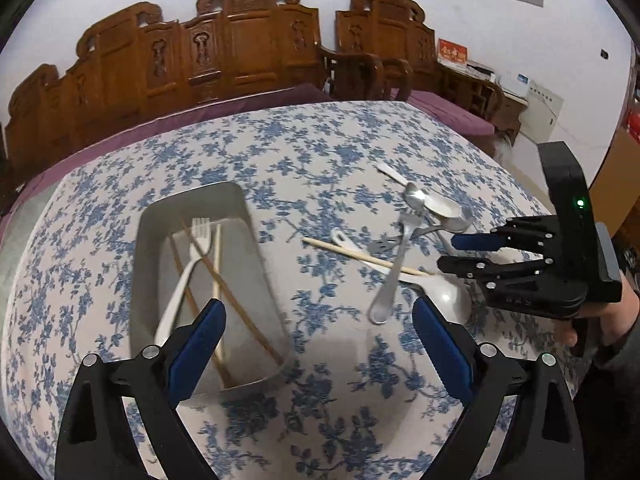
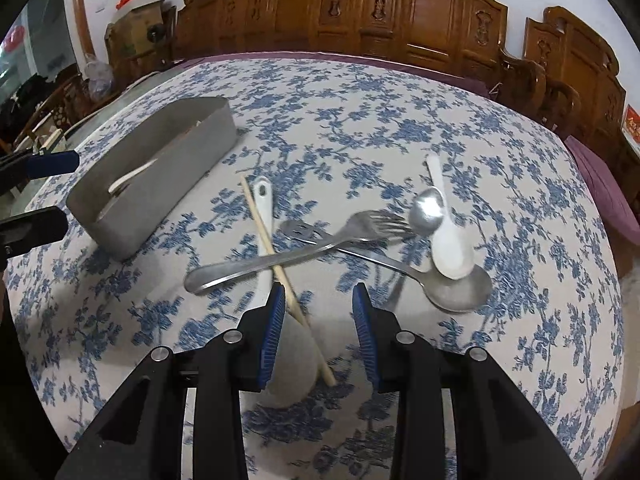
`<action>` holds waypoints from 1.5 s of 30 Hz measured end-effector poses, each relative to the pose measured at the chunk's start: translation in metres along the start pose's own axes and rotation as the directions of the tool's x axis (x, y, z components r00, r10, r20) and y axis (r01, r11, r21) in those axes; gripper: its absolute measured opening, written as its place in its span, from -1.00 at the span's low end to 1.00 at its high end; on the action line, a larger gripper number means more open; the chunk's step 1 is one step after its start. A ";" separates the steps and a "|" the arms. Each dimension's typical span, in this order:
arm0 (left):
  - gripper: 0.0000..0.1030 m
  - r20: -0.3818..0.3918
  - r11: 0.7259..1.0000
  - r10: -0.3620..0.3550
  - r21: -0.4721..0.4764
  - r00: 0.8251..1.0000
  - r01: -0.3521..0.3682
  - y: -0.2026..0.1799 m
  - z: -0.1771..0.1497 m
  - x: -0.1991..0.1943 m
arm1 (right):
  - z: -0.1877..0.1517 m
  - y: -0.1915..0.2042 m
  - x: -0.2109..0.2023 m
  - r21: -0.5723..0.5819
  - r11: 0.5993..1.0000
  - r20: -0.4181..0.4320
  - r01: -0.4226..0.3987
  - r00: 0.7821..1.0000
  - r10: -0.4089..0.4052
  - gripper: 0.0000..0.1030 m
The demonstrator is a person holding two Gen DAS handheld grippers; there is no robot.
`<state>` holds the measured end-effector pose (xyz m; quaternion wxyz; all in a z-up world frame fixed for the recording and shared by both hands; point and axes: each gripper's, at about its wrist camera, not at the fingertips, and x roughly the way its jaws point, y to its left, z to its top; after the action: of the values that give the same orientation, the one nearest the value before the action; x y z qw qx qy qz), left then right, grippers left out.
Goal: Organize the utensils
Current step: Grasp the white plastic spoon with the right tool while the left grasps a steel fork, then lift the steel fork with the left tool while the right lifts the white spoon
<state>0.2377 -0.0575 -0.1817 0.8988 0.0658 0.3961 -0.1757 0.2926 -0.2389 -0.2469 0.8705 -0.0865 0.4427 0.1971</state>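
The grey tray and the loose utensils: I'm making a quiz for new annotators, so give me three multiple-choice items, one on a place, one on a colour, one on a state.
1. Where does the white plastic fork lie?
A. in the grey tray
B. on the tablecloth
C. on the bench

2. What colour are the pads of the left claw?
A. red
B. blue
C. green

3. How does the right claw stand?
A. shut on the metal fork
B. out of view
C. open, over a single chopstick and a white spoon's bowl

Answers:
1 A, the fork rests among chopsticks inside the tray.
2 B, both pads show blue in the left wrist view.
3 C, a clear gap shows between its pads, and neither the chopstick nor the bowl looks pinched.
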 end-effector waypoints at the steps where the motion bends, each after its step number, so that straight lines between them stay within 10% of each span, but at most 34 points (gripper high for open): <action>1: 0.62 -0.008 1.000 0.001 0.010 1.000 -0.001 -0.004 0.000 0.002 | -0.001 -0.004 0.000 -0.003 1.000 0.000 -0.002 1.000 0.002 -0.28; 30: -0.49 -0.247 0.983 0.046 0.182 0.968 0.000 -0.096 0.045 0.146 | 0.008 -0.080 -0.023 0.174 0.985 0.068 0.014 0.997 -0.027 -0.27; 45: -0.88 -0.167 0.993 0.033 0.121 0.985 -0.013 -0.081 0.041 0.111 | 0.009 -0.073 -0.015 0.171 0.985 0.040 0.022 0.999 -0.029 -0.27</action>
<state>0.3053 -0.1730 -0.2340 0.8585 0.1387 0.4588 -0.1824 0.3218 -0.3067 -0.2310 0.8864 -0.0129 0.4381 0.1492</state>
